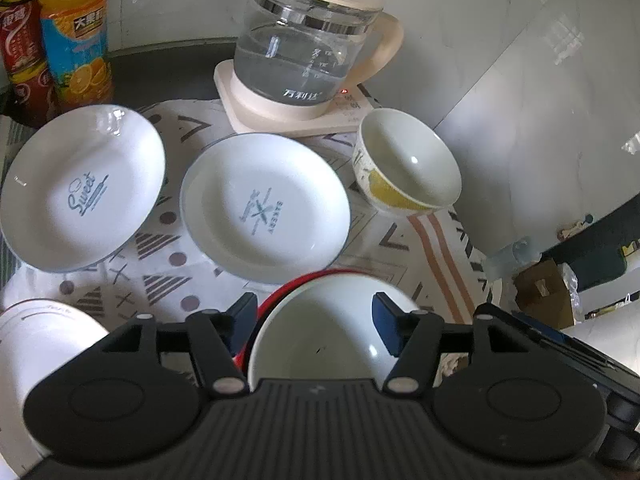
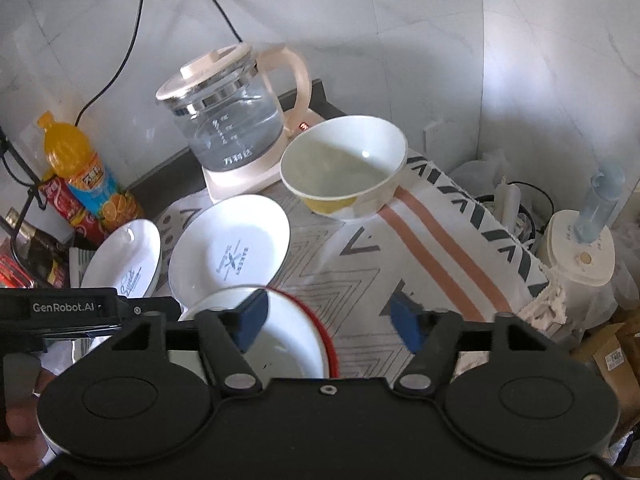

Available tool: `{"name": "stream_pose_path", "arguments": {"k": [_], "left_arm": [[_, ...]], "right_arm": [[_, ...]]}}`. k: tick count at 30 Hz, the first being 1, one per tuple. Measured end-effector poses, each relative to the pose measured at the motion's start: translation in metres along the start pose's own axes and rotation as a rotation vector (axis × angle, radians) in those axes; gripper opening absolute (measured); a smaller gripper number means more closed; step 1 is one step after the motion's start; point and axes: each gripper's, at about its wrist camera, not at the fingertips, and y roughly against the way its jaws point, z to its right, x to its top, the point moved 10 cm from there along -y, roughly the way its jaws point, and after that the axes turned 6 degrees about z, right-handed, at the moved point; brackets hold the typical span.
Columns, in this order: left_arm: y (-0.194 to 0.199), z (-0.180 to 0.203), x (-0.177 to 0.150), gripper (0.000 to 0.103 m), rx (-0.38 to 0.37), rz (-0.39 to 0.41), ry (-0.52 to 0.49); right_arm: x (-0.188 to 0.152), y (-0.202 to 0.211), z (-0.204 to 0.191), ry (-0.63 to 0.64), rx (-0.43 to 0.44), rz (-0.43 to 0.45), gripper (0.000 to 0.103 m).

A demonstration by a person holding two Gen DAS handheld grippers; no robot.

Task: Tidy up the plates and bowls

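Both tongs [image 1: 316, 320] [image 2: 330, 320] open, holding nothing, "Sweet" plate [image 1: 80, 188], "BAKERY" plate [image 1: 264, 208], "GenRobot.AI" casing [image 2: 64, 307]

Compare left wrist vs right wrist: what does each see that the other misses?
Left wrist only: a white cup at lower left, and the floor with a cardboard box at right.

Right wrist only: black cables on the wall, a white dispenser with a blue tube at right, and the left gripper's body.

Both: kettle, juice bottle, two plates, yellow-patterned bowl, red-rimmed bowl, patterned cloth. Both grippers open.
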Motion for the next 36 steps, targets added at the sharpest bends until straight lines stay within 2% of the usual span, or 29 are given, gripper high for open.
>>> {"name": "stream_pose_path", "arguments": {"k": [6, 10, 23, 36], "left_arm": [[-0.009, 0.014, 0.013, 0.061, -0.006, 0.024, 0.023], [-0.019, 0.024, 0.023, 0.061, -0.003, 0.042, 0.036], [-0.061, 0.049, 0.050, 0.061, 0.020, 0.075, 0.116], [-0.108, 0.060, 0.072, 0.058, 0.057, 0.086, 0.214]], "right_arm": [[0.018, -0.006, 0.012, -0.006, 0.017, 0.011, 0.069], [0.030, -0.016, 0.021, -0.003, 0.020, 0.009, 0.064], [0.066, -0.056, 0.050, 0.018, 0.056, -0.025, 0.062], [0.086, -0.109, 0.068, -0.011, 0.093, -0.078, 0.048]]}}
